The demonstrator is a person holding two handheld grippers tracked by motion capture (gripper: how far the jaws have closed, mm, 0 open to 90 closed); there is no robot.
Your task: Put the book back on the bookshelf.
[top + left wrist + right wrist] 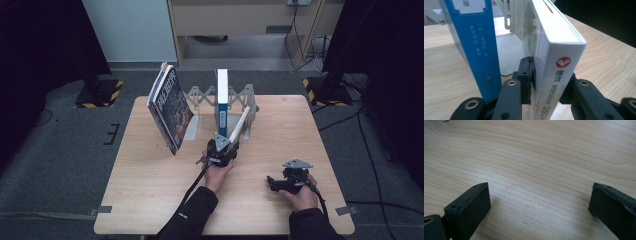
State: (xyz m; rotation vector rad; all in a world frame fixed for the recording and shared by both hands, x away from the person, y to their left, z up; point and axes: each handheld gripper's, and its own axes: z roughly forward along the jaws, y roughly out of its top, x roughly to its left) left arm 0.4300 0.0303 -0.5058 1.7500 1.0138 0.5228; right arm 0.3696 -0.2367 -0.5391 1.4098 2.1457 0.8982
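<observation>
Left gripper [223,150] has its jaws clamped on the white book [554,50] (leaning far-right toward the rack [200,97]); right gripper [287,180] rests nearer, jaws apart.

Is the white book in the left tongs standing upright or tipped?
Tipped. In the high view the white book slants away from the upright blue book beside it, clamped at its lower end by the left tongs.
</observation>
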